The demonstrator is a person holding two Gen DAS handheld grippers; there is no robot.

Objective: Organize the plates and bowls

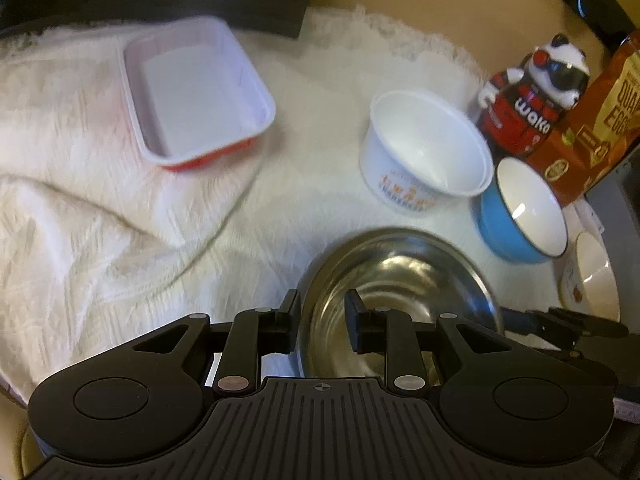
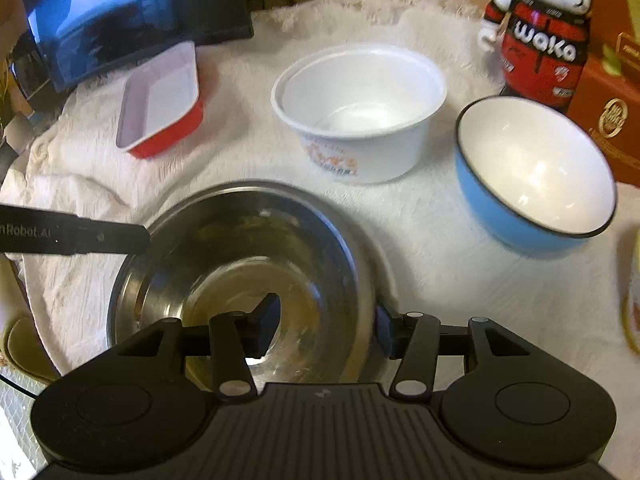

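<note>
Left wrist view shows little of the sorting done, as I judge it: the steel bowl [image 1: 396, 288], the white paper bowl [image 1: 424, 148], the blue bowl [image 1: 520, 212] and the red-sided tray [image 1: 196, 92] each sit apart on the white cloth [image 1: 100, 200], nothing nested or stacked. A further pale bowl [image 1: 592, 276] sits at the far right edge.

The left gripper [image 1: 324, 316] tilts steeply down, its fingers straddling the steel bowl's near-left rim: one finger outside the wall, the other inside. A clear gap shows beside the inner pad, so the jaws look spread around the rim, not pinching it. The paper bowl lies ahead and right of it, the tray ahead and left.

In the right wrist view, the right gripper [image 2: 328, 328] also points down, straddling the same bowl's near-right rim, one finger inside, one outside, with no firm clamp that I can see. The blue bowl [image 2: 532, 176] is ahead to its right. The left gripper's finger reaches the bowl's far-left rim.
</note>
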